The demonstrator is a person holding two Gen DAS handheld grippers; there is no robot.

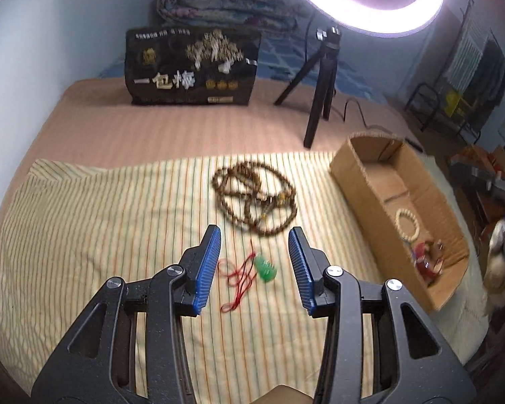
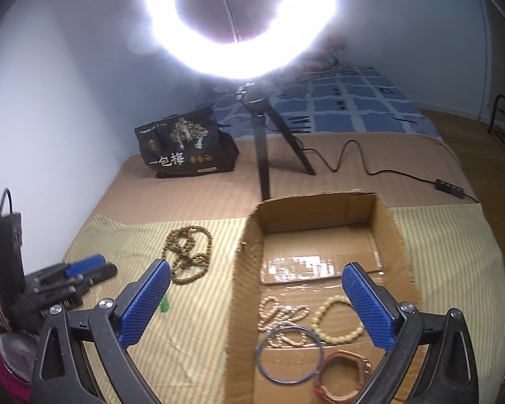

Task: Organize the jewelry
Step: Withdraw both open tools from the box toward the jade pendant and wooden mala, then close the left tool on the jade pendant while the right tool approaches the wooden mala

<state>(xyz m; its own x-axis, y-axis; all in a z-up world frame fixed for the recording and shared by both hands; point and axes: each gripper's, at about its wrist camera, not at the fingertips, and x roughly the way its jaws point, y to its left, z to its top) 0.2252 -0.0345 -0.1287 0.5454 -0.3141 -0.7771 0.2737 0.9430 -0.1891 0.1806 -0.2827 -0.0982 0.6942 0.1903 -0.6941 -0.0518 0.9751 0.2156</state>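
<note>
In the left wrist view, the left gripper point(image 1: 254, 240) hangs partly open and empty above the striped cloth point(image 1: 84, 222) on the bed; a green pendant point(image 1: 266, 268) on red cord lies between its fingers but untouched. Brown beads point(image 1: 254, 197) lie beyond the pendant, and the cardboard box point(image 1: 360, 181) stands right of them, holding a pale bead bracelet point(image 1: 408, 224).

In the right wrist view, the right gripper point(image 2: 257, 277) gapes fully wide, empty, over the box, where a blue bangle point(image 2: 289, 355), a watch point(image 2: 341, 375) and a pale necklace point(image 2: 281, 314) also show.
</note>
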